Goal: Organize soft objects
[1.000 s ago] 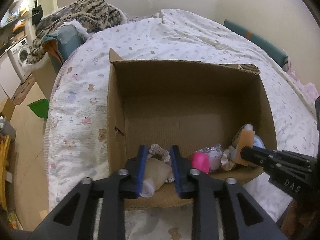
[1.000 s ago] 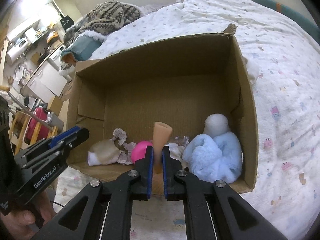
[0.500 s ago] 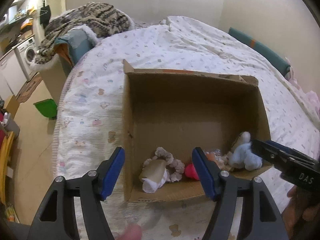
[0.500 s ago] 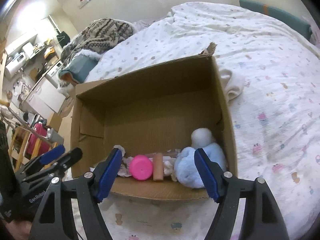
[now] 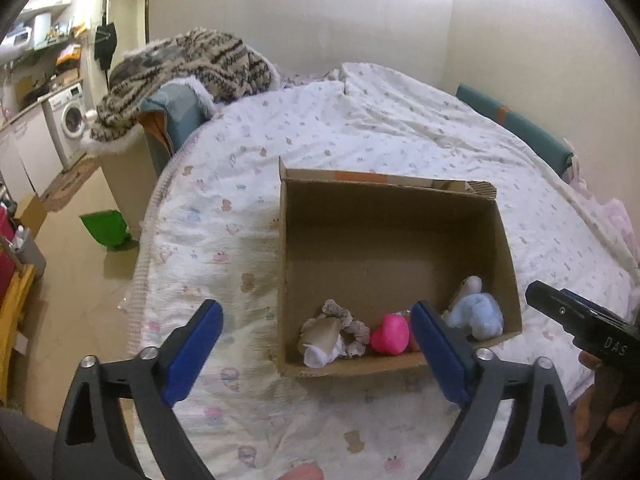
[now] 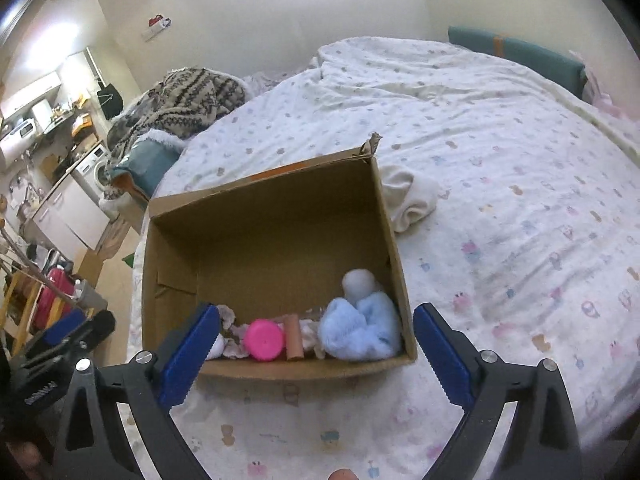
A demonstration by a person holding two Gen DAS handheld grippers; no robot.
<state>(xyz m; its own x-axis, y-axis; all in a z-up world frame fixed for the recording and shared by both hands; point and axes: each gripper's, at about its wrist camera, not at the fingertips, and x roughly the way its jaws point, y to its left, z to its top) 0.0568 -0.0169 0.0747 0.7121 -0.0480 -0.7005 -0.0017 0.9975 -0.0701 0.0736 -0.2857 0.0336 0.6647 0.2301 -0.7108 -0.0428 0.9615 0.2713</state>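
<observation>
While both my grippers are hanging above the near edge of the open brown cardboard box (image 5: pixel 396 240), I'm seeing the soft stuff sitting in a row along its near inside wall. My left gripper (image 5: pixel 318 350) is opening wide w/ nothing between its blue pads (image 5: pixel 192 352) — empty. My right gripper (image 6: pixel 316 354) is also opening wide, nothing gripped, blue pads (image 6: pixel 438 354) straddling the box's near wall from above.

Inside the box, left to right: a beige-and-white fabric piece (image 5: pixel 322 338) lying against a frilly beige scrunchie (image 5: pixel 352 326), then a round bright-pink soft ball (image 6: pixel 264 338), a small tan cylinder (image 6: pixel 295 338) just beside it, and a fluffy light-blue plush w/ a white round head (image 6: pixel 362 322) filling the right corner. Rest of the box floor is bare.

The box is resting on a bed w/ a white cartoon-print cover (image 6: pixel 500 168). A rolled cream cloth (image 6: pixel 408 200) is lying on the cover — just outside the box's right wall.
</observation>
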